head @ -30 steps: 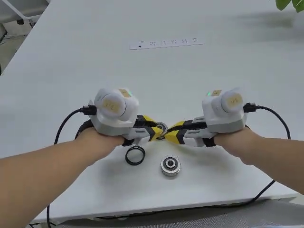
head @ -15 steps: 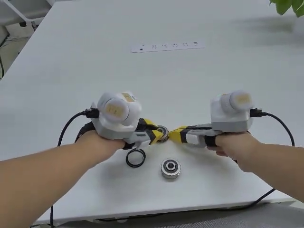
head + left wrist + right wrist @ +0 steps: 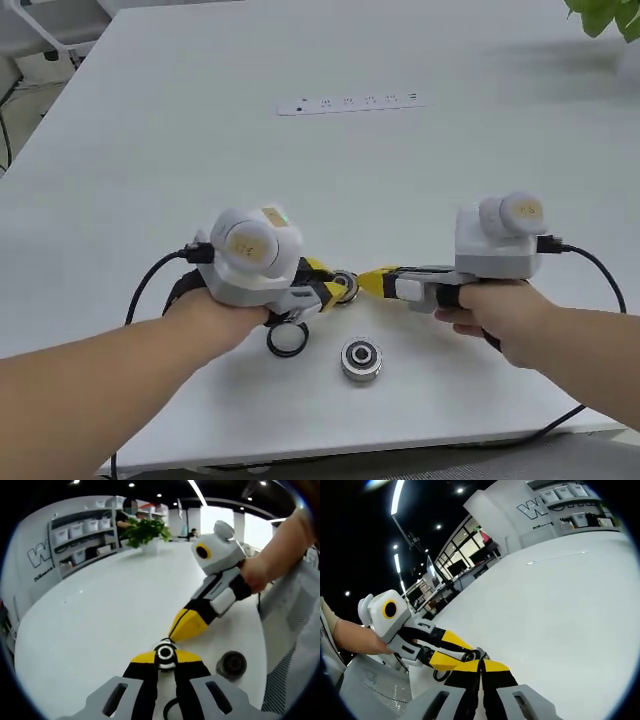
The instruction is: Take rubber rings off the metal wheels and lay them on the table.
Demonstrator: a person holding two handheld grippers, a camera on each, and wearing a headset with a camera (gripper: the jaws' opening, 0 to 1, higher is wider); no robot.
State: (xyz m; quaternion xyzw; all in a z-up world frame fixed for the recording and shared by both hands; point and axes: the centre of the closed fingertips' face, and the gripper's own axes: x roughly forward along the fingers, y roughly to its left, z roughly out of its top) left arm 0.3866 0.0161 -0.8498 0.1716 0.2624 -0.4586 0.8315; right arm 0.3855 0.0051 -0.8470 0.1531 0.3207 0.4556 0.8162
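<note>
One rubber ring (image 3: 287, 338) lies freed near the near edge of the table (image 3: 200, 130), with a metal wheel (image 3: 361, 358) just beside it. The left gripper (image 3: 166, 659) clamps a second wheel (image 3: 165, 652) above the surface. The right gripper (image 3: 481, 664), jaws together, meets its rim. That wheel's ring probably remains to be removed.

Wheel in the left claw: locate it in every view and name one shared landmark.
Head view: held wheel at centre, at the left claw tips, above the loose wheel.
Left gripper view: low centre, clamped between its own jaws.
Right gripper view: low, left of centre, just past the right claw tips.
Shared landmark: the right claw's yellow tips, pointing at the held wheel.
</note>
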